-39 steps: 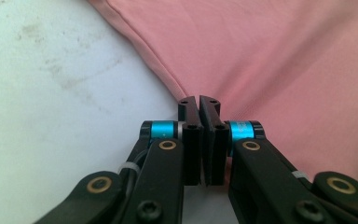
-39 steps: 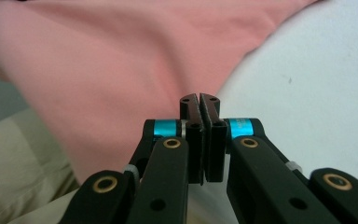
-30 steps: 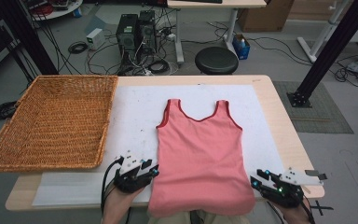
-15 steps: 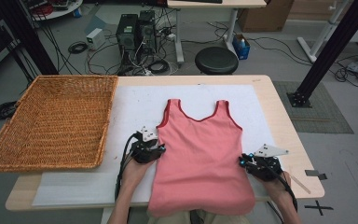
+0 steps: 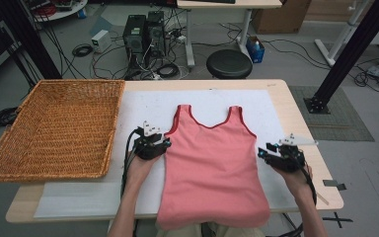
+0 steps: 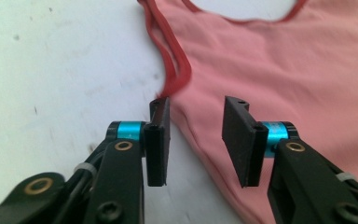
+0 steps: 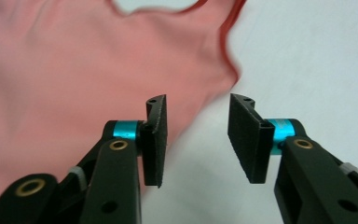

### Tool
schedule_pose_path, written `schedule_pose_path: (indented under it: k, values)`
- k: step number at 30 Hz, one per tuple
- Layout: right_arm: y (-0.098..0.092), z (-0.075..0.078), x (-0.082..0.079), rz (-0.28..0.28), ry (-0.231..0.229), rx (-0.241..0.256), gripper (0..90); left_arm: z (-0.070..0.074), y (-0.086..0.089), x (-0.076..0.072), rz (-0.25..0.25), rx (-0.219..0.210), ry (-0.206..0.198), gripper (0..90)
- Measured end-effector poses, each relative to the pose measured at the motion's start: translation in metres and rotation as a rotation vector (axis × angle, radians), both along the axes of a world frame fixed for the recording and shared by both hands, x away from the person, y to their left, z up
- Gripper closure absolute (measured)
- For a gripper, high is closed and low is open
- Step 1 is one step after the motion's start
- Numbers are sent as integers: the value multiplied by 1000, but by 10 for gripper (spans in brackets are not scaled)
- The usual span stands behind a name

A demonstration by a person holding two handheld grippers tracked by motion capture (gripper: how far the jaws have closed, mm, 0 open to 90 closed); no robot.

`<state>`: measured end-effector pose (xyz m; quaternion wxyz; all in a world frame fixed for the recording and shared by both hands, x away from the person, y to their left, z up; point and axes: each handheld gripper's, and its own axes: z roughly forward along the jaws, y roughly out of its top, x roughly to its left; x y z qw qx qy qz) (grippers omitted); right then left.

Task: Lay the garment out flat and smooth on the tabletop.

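A pink tank top (image 5: 212,168) with red trim lies flat on the white mat, straps away from me and hem hanging over the table's near edge. My left gripper (image 5: 164,143) sits open at the top's left side seam just under the armhole; in the left gripper view (image 6: 196,135) the seam (image 6: 186,122) runs between the jaws. My right gripper (image 5: 261,152) is open at the right side seam; the right gripper view (image 7: 196,135) has the pink edge (image 7: 214,88) just ahead of the jaws, over bare mat.
A large wicker basket (image 5: 54,128) stands on the table's left end. The white mat (image 5: 143,108) covers the wooden table top (image 5: 303,143). Behind the table are a black stool (image 5: 229,63), computer towers and cables on the floor.
Both grippers have moved forward from the table's near edge and inward, up along the sides of the tank top to its side seams. The top has not moved.
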<state>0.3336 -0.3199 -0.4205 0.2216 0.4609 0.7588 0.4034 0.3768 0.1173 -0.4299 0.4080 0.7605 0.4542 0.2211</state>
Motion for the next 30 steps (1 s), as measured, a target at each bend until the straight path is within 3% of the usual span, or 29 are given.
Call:
schedule_pose_path:
  k: [3,6,8,9,11,13,14,15,16,18,21,22,24,27,30]
  values:
    - [3,4,32,-13,27,-1,552,-2,-2,16,-5,-1,39,567]
    - [9,-8,57,-24,82,-71,529,-7,-7,24,-26,3,60,556]
    - [11,-19,66,-24,121,-102,528,-9,-12,27,-39,36,64,557]
    - [14,-23,69,-14,131,-114,534,-11,-13,29,-37,53,69,560]
    - [18,-25,71,32,111,-133,659,-15,-14,31,-38,80,90,594]
    - [21,-24,70,53,88,-166,803,-17,-11,32,-41,62,93,707]
    - [20,-24,71,51,86,-173,815,-16,-9,33,-29,65,88,802]
    - [18,-24,71,47,89,-160,836,-16,-7,33,-13,62,85,825]
    - [18,-24,71,47,89,-160,836,-16,-7,33,-13,62,85,835]
    - [13,-23,73,9,74,-191,846,-18,-1,35,10,22,101,835]
    - [12,-23,73,8,68,-209,825,-17,-1,34,-3,38,93,833]
    - [12,-23,73,14,70,-204,759,-15,-2,34,-7,36,90,815]
    - [11,-21,73,19,94,-147,619,-10,-3,32,-13,19,57,702]
    - [10,-14,73,36,87,-70,529,1,-7,34,-56,2,36,646]
    - [10,-7,73,46,76,13,539,13,-12,41,-88,-21,15,588]
